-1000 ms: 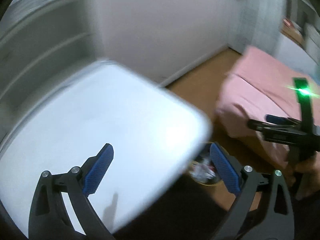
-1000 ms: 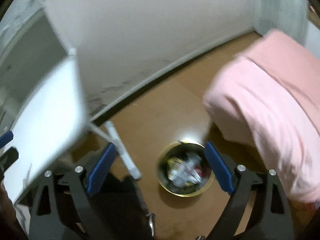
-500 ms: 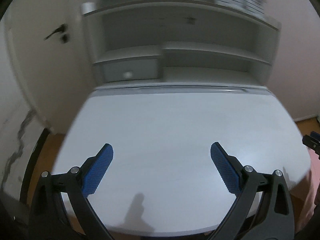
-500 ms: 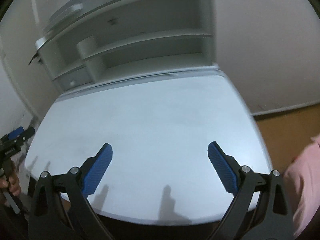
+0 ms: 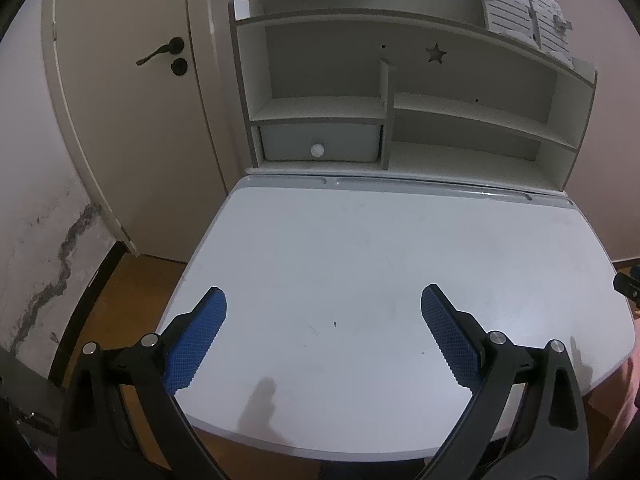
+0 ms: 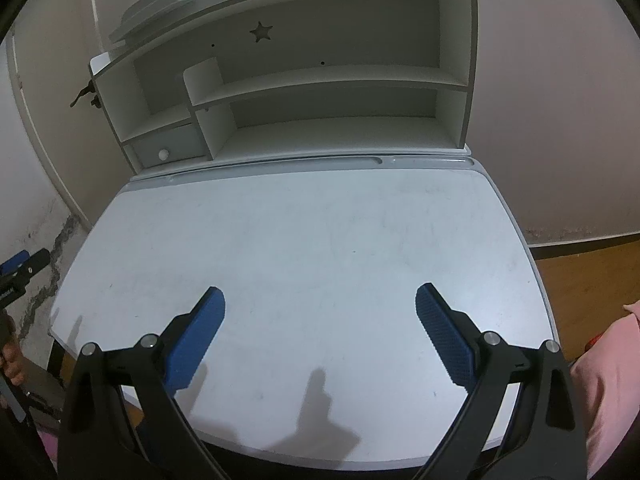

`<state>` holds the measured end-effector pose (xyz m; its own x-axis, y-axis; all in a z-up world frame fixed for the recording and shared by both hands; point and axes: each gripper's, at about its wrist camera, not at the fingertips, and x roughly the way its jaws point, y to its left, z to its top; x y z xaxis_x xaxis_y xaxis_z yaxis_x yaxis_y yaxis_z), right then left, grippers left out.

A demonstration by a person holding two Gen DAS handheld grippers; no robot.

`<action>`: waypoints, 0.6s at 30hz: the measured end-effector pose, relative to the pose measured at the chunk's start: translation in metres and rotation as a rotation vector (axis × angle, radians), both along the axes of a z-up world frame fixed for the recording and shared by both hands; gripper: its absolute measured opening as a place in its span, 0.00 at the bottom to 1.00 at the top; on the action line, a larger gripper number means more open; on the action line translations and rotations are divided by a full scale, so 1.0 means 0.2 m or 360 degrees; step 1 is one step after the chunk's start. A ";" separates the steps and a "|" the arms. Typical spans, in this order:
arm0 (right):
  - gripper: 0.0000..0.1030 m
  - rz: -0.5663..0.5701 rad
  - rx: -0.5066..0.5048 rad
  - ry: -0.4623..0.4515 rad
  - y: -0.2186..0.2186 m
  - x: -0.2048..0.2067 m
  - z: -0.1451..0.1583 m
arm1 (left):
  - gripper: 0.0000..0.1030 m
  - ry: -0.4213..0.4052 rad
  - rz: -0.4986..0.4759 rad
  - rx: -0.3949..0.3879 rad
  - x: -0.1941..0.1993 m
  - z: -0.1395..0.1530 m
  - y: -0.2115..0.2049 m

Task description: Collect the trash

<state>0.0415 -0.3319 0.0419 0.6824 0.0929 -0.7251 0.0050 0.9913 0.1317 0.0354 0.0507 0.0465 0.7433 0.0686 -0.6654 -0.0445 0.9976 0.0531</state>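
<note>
Left gripper (image 5: 323, 312) hangs over the near half of the white desk (image 5: 380, 240), jaws spread wide, blue pads (image 5: 196, 340) well apart, nothing between them. Right gripper (image 6: 320, 312) is in the same posture over the same desk top (image 6: 320, 232): jaws wide, pads (image 6: 444, 340) bare, nothing held

We note each tool in the other's view. From the left wrist, a dark tip of the right gripper (image 5: 630, 284) pokes in at 3 o'clock, off the desk's edge. From the right wrist, the left gripper (image 6: 18, 270) shows at 9 o'clock, with fingers of the person's hand (image 6: 12, 364) below it

Desk top carries only faint scuffs and the grippers' shadows at 6 o'clock. We see no trash in either view, so we cannot tell where it lies

At 12 o'clock a shelf unit (image 5: 400, 92) stands at the desk's far edge, with a star cut-out (image 5: 436, 54) in its back panel and a small drawer (image 5: 320, 144) with a round white knob in the lower left bay. Louvred grey items (image 5: 520, 12) rest on top at 1 o'clock

From the left wrist, a door (image 5: 128, 100) with a dark lever handle (image 5: 160, 54) is at 10 o'clock, and a cracked, stained wall (image 5: 44, 260) at 9. Brown floor (image 6: 588, 280) shows at 3 o'clock from the right wrist, pink fabric (image 6: 608, 380) at 4
</note>
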 end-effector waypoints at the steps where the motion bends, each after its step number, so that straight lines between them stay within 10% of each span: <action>1: 0.90 0.0005 -0.0008 0.0002 0.00 0.00 0.00 | 0.92 0.0002 -0.0002 -0.0008 0.00 0.00 -0.01; 18: 0.90 0.0001 -0.0021 -0.0004 0.05 -0.01 0.01 | 0.92 0.0010 -0.0035 -0.0012 -0.05 -0.02 -0.03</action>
